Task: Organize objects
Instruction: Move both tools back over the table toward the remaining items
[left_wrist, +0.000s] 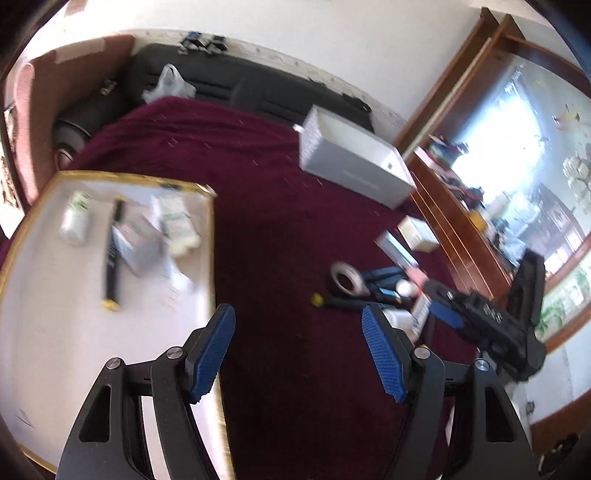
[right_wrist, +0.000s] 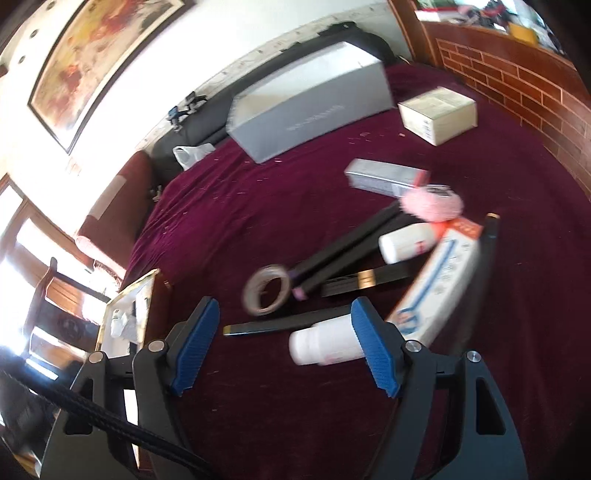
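On the maroon cloth (right_wrist: 258, 206), a loose heap, tape roll (right_wrist: 266, 291), bottles (right_wrist: 325, 345) and boxes, waits for sorting into the gold-rimmed tray (left_wrist: 212, 236), which already holds several items. Both the left gripper (left_wrist: 297, 354) and right gripper (right_wrist: 284, 347) gape, holding nothing.

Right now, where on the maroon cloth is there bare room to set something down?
The widest bare stretch of maroon cloth lies between the gold-rimmed white tray and the long grey box. The tray's near half is bare too. It is crowded around the tape roll, black sticks and white bottles.
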